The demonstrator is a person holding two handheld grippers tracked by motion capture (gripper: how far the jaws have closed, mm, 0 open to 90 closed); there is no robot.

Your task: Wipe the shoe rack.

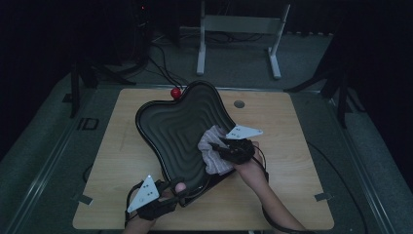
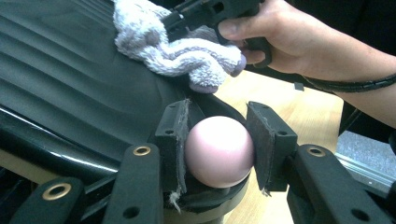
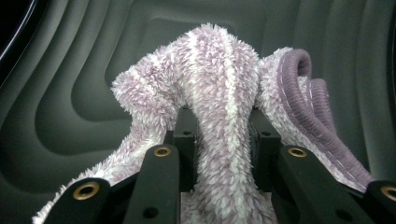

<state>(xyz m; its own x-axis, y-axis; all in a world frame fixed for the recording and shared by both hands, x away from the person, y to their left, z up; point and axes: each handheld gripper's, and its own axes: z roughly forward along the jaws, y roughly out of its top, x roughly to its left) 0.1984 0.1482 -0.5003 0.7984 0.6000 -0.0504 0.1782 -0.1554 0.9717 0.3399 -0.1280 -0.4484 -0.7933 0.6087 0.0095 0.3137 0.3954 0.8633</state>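
A dark, wavy-edged ribbed tray lies slanted across the wooden table. At its near corner sits a pale pink ball, and my left gripper is shut on it, one pad on each side. The high view shows this gripper at the table's front edge. My right gripper is shut on a fluffy lilac-and-white cloth that rests on the tray's ribbed surface. From above, that gripper and the cloth are at the tray's right side. The cloth also hangs over the tray rim in the left gripper view.
A small red ball sits at the tray's far tip by the table's back edge. A grey round cap is set in the tabletop at the back right. A white frame stands on the floor behind the table.
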